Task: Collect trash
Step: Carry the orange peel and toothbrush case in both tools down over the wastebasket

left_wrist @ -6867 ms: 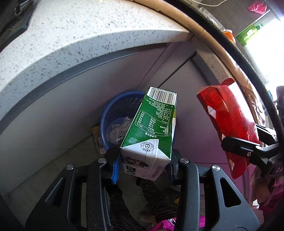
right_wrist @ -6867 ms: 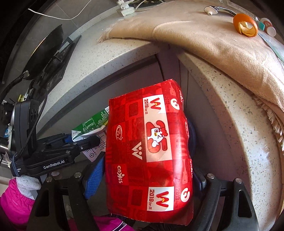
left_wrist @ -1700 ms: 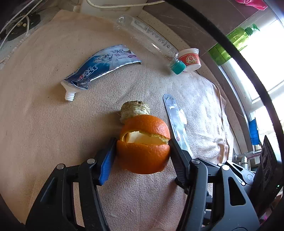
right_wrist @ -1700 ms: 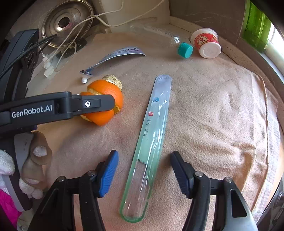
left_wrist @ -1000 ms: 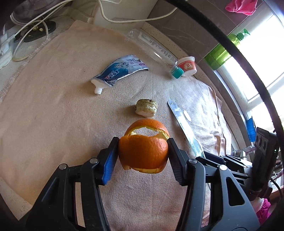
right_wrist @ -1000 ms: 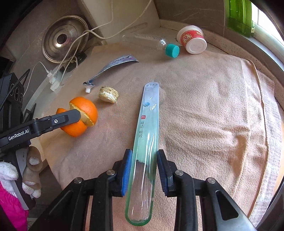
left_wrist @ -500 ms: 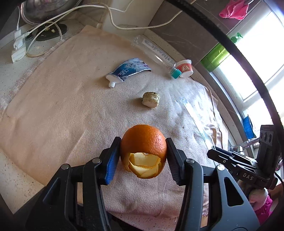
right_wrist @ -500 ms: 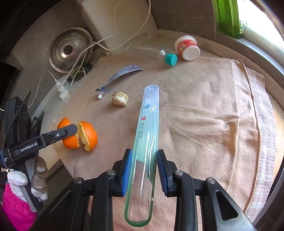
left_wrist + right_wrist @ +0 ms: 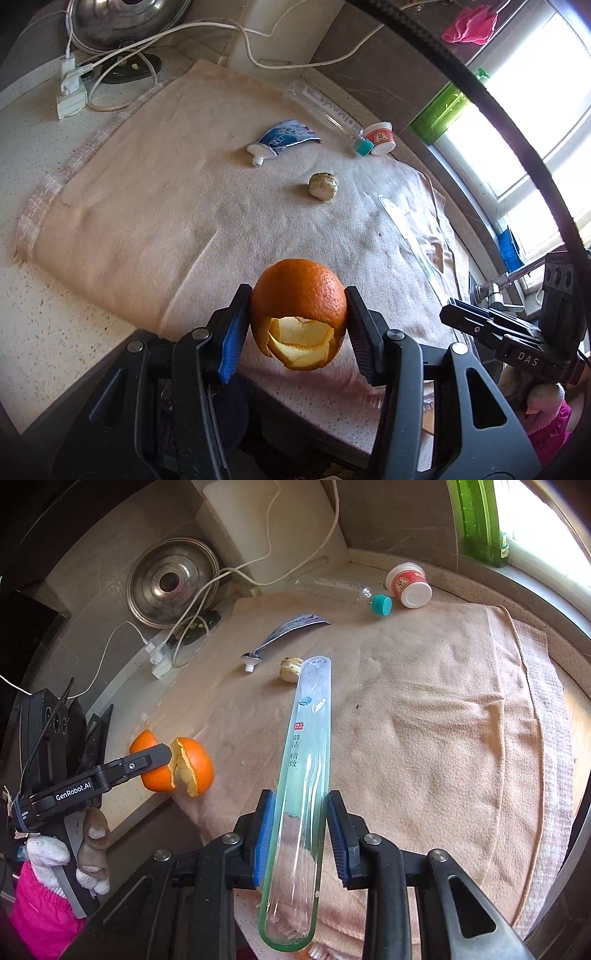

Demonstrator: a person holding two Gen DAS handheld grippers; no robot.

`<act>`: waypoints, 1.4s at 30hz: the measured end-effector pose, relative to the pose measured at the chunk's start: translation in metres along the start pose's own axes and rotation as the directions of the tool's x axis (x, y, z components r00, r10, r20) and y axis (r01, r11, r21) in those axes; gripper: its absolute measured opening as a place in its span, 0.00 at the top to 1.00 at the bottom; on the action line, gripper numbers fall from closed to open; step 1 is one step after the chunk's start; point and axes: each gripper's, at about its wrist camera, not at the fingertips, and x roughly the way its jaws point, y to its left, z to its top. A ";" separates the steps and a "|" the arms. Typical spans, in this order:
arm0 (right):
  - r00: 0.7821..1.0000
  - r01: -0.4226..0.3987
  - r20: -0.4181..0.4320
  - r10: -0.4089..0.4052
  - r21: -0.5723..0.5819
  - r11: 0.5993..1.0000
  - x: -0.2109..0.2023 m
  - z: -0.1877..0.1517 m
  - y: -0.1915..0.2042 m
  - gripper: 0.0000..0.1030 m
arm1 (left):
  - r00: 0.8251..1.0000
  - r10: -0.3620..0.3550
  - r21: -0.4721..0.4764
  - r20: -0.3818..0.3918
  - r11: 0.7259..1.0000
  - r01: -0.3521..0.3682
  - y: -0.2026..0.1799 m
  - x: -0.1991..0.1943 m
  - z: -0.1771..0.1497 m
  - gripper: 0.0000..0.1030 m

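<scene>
Two pieces of trash held above the counter edge, both at risk of slipping.

Nearest me, the left gripper [image 9: 298,325] is clamped on the hollow orange peel [image 9: 299,317], whose split shell could crush or slide free; the right gripper [image 9: 298,834] pinches the clear plastic case [image 9: 301,782] near its tail, so I expect it may pivot out. Farther off, the toothpaste tube [image 9: 282,138] and bottle [image 9: 327,110] wait on the towel [image 9: 147,206].

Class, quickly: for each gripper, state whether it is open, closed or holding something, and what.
Left gripper: closed on the orange peel.
Right gripper: closed on the clear plastic toothbrush case.
</scene>
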 end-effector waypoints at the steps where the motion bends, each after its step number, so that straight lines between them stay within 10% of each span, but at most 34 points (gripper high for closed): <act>1: 1.000 -0.004 0.000 0.004 -0.001 1.000 -0.001 -0.003 0.004 0.72 | 1.000 0.003 0.000 0.002 1.000 -0.003 0.003 -0.004 -0.003 0.51; 42: 0.970 -0.085 -0.237 0.052 -0.131 0.988 0.055 -0.142 0.142 0.72 | 0.994 0.075 -0.084 -0.078 0.993 -0.082 0.117 -0.064 -0.140 0.51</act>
